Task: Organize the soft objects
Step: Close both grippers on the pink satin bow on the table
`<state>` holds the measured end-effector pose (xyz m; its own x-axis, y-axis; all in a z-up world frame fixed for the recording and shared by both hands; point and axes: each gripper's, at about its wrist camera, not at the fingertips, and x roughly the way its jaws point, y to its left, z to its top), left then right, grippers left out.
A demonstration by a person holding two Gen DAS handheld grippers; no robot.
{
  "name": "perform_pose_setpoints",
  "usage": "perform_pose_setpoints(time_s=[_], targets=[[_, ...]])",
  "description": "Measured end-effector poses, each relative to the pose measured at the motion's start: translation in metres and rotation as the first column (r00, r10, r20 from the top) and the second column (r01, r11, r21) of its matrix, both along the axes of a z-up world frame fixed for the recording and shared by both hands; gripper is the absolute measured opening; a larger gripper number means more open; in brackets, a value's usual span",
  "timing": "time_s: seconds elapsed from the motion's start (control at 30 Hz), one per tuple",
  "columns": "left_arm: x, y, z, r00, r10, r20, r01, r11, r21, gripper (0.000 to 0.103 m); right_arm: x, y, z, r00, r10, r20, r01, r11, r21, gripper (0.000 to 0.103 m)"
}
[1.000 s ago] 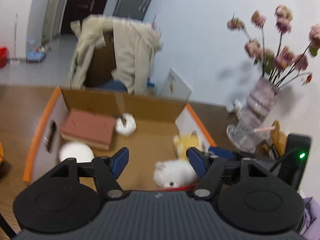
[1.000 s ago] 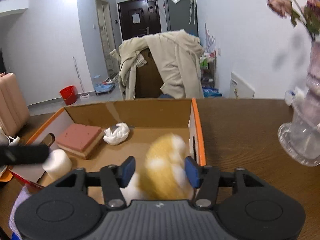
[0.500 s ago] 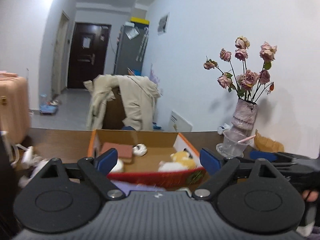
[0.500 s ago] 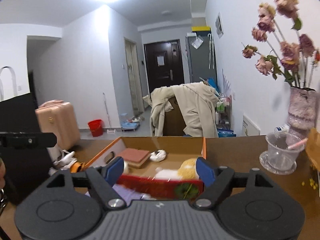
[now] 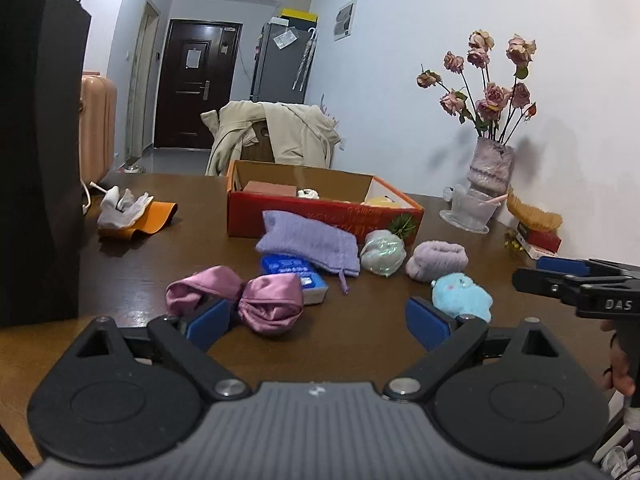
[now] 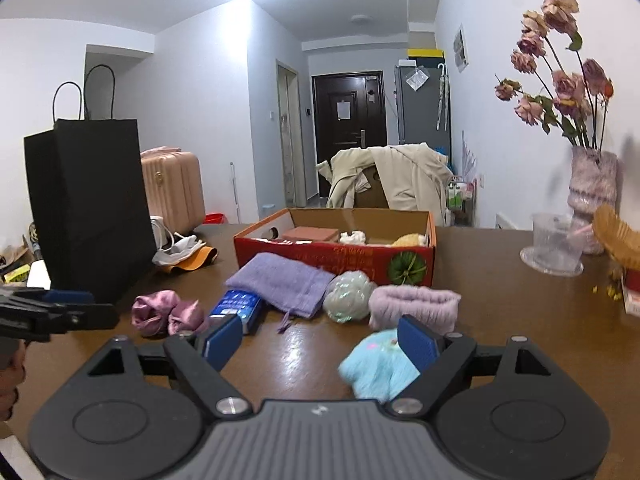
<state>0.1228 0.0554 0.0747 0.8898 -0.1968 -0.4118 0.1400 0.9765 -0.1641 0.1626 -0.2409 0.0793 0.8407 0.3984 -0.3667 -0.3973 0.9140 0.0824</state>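
Note:
A red cardboard box (image 5: pixel 320 216) (image 6: pixel 340 256) stands mid-table with a pink sponge, a white item and a yellow plush inside. In front lie a purple knit pouch (image 5: pixel 308 242) (image 6: pixel 280 282), a blue tissue pack (image 5: pixel 292 270), a pink satin scrunchie (image 5: pixel 240 298) (image 6: pixel 164 312), a pale green ball (image 5: pixel 382 252) (image 6: pixel 348 296), a lilac fuzzy band (image 5: pixel 436 260) (image 6: pixel 412 306) and a light blue plush (image 5: pixel 462 296) (image 6: pixel 380 366). My left gripper (image 5: pixel 318 320) is open and empty behind the scrunchie. My right gripper (image 6: pixel 320 340) is open and empty, its right finger beside the blue plush.
A tall black paper bag (image 6: pixel 88 204) stands at the left. A vase of roses (image 5: pixel 490 168) and a clear cup (image 6: pixel 554 246) stand at the right by the wall. White and orange cloths (image 5: pixel 132 212) lie left of the box.
Both grippers have pulled back from the box, where the yellow plush now lies, and dropped low. The loose soft items in front of the box have come into view.

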Motion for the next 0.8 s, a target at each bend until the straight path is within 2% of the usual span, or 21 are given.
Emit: perform_pose_setpoints(time_s=[0.17,0.27,0.37,0.47,0.53,0.57,0.67,0.73,0.8], targets=[[0.005,0.016,-0.003,0.999,0.045,0.006,-0.045,0.999,0.017,0.097,-0.007,0.009,-0.005,1.0,-0.004,-0.021,0.004,1.0,0.013,0.083],[0.022,0.034,-0.007,0.997,0.08,0.006,-0.08,0.996,0.05,0.094,0.0,0.024,-0.012,0.998,-0.004,-0.056,0.005,1.0,0.026,0.075],[0.048,0.054,-0.013,0.997,0.07,-0.011,-0.069,0.996,0.058,0.083,0.015,0.055,-0.022,0.994,0.025,-0.105,-0.022,0.999,0.03,0.067],[0.077,0.073,-0.024,0.998,0.02,-0.052,-0.018,0.999,0.044,0.066,0.035,0.093,-0.032,0.988,0.056,-0.142,-0.055,0.998,0.008,0.059],[0.094,0.085,-0.033,0.996,-0.016,-0.086,0.018,1.0,0.022,0.051,0.048,0.116,-0.036,0.985,0.075,-0.153,-0.074,0.997,0.013,0.056],[0.101,0.09,-0.037,0.995,-0.024,-0.097,0.025,1.0,0.011,0.05,0.057,0.127,-0.037,0.984,0.082,-0.156,-0.08,0.997,0.018,0.055],[0.115,0.104,-0.046,0.993,-0.035,-0.116,0.031,0.999,-0.032,0.052,0.078,0.154,-0.041,0.982,0.09,-0.166,-0.086,0.996,0.031,0.055],[0.124,0.112,-0.052,0.989,-0.047,-0.137,0.035,0.995,-0.092,0.071,0.09,0.169,-0.046,0.979,0.094,-0.18,-0.09,0.996,0.03,0.051],[0.134,0.117,-0.059,0.981,-0.077,-0.176,0.051,0.987,-0.151,0.071,0.101,0.18,-0.054,0.971,0.096,-0.217,-0.091,0.995,0.035,0.045]])
